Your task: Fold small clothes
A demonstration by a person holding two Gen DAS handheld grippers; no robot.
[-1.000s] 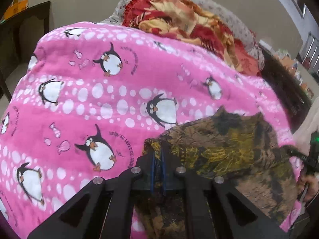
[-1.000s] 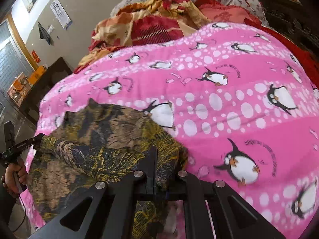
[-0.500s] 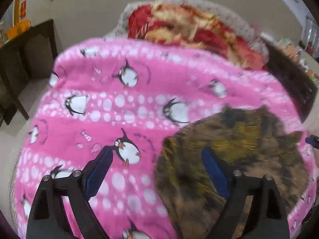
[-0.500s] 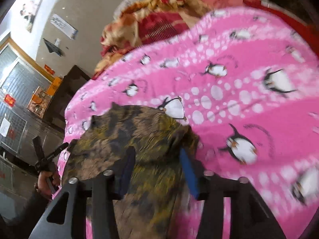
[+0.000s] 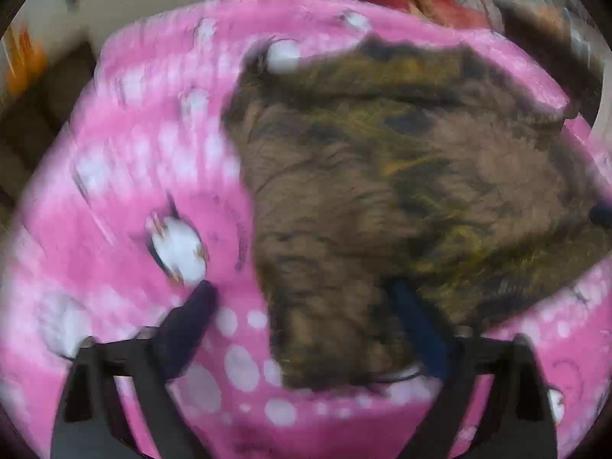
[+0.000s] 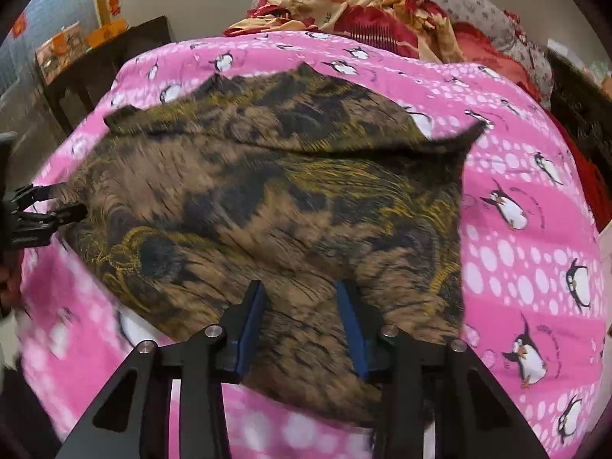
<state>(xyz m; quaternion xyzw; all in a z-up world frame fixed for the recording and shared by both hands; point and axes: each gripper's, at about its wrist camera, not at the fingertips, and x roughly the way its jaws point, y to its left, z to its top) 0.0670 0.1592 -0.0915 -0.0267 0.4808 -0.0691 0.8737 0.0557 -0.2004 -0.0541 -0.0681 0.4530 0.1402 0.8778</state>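
Observation:
A brown, black and yellow patterned garment (image 6: pixel 275 206) lies spread on a pink penguin-print blanket (image 6: pixel 535 252); its far edge is folded over. It also shows in the blurred left wrist view (image 5: pixel 382 199). My right gripper (image 6: pixel 304 298) is open and empty just above the garment's near part. My left gripper (image 5: pixel 306 302) is wide open and empty over the garment's near left edge, one finger above the blanket (image 5: pixel 126 191). The left gripper also shows at the left edge of the right wrist view (image 6: pixel 34 214), beside the garment's left end.
A heap of red and orange bedding (image 6: pixel 367 11) lies at the far end of the bed. A dark wooden table (image 6: pixel 103 65) with orange boxes stands at the far left. The blanket's near edge drops off below both grippers.
Both grippers have opened and let go of the garment's corner, then drawn back. The garment now lies flat. Both views have swung, the left one blurred by motion.

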